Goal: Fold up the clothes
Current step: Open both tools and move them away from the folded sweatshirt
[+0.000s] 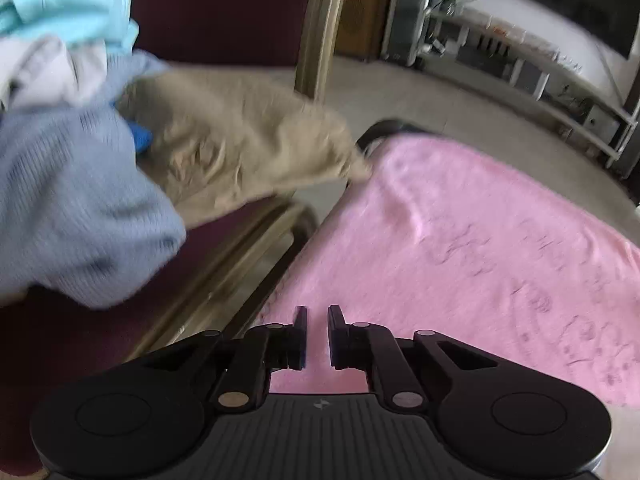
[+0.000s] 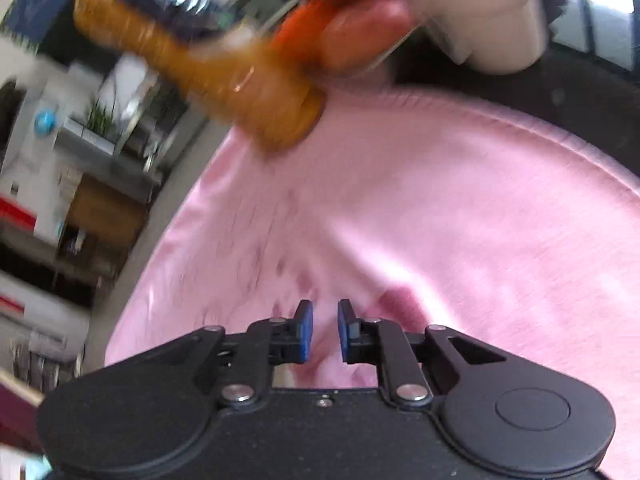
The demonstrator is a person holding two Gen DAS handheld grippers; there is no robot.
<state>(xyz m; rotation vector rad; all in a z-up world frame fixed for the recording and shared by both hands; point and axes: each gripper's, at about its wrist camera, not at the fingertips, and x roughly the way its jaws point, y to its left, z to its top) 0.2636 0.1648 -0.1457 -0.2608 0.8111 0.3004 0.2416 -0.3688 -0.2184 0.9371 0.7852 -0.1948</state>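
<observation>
Clothes sit heaped on the chair, presumably waiting their turn, while the pink garment is spread across the tabletop. Left tool and right tool hover nearly shut, gripping nothing.

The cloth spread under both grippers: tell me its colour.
Pink cloth, plain; clearest in the right wrist view.

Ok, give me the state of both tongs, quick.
Left tongs: nearly shut, a narrow gap, holding nothing, over the pink cloth.
Right tongs: slightly open, holding nothing, above the pink cloth.
</observation>
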